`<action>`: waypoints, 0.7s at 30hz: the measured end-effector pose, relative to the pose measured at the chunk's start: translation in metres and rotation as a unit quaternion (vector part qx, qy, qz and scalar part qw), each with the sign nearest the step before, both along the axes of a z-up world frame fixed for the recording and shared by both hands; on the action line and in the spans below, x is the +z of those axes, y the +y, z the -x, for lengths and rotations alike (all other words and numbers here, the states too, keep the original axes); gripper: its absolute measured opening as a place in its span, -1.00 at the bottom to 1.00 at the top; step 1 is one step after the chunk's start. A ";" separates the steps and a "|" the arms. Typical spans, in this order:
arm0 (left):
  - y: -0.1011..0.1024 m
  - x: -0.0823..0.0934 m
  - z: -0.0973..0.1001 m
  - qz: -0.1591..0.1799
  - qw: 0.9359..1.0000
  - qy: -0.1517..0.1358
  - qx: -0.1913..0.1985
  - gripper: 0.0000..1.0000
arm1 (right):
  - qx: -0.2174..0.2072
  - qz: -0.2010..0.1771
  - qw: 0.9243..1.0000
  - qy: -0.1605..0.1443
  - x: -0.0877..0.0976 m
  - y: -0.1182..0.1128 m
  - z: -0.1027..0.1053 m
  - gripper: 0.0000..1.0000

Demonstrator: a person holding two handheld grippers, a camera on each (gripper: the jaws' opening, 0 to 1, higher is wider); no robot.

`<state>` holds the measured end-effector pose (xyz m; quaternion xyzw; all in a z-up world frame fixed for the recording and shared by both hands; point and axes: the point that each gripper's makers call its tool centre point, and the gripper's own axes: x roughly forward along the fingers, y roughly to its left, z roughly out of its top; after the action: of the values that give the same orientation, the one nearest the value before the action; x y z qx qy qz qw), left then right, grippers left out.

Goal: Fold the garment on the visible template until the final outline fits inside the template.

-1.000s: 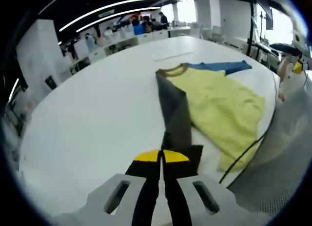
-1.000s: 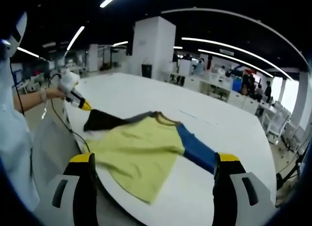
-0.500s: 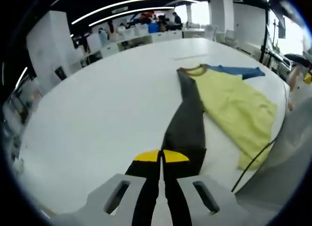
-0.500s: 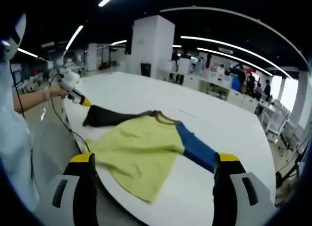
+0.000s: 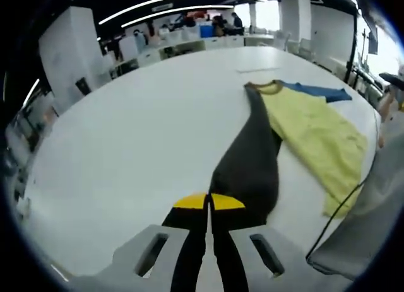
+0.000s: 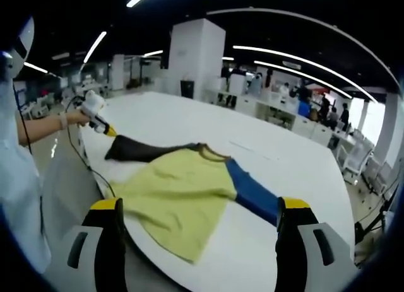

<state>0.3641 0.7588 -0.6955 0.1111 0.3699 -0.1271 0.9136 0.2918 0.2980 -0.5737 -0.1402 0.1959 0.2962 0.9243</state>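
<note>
The left hand-held gripper (image 5: 209,202) pinches the garment's black sleeve (image 5: 249,166), stretched across the tabletop (image 5: 126,134). The right hand-held gripper (image 6: 199,210) is spread, empty. The garment (image 6: 183,191) lies flat; judged: folding not begun.

Two gripper-mounted fisheye views over one white table (image 5: 126,134)

The left gripper view looks low along the garment (image 5: 303,125) from its dark sleeve; the right gripper view faces it from the opposite table edge.

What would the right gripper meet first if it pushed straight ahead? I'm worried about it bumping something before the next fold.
Probably the yellow body of the garment, lying on the white table directly ahead between the open right gripper jaws. Depth is hard to judge.
</note>
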 end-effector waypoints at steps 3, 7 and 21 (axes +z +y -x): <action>0.007 0.001 -0.003 0.000 1.000 -0.003 0.005 -1.00 | -0.002 0.000 1.000 -0.002 0.002 0.000 0.000 0.99; 0.014 0.000 -0.008 -0.003 1.000 -0.006 0.011 -1.00 | -0.005 0.000 1.000 -0.003 0.003 0.001 0.000 0.99; 0.039 0.006 -0.023 -0.009 0.999 -0.013 0.028 -1.00 | -0.020 -0.001 1.000 -0.007 0.005 -0.003 0.004 0.99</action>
<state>0.3870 0.7978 -0.6899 0.1103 0.3617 -0.0966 0.9207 0.2874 0.2948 -0.5684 -0.1372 0.1914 0.2771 0.9315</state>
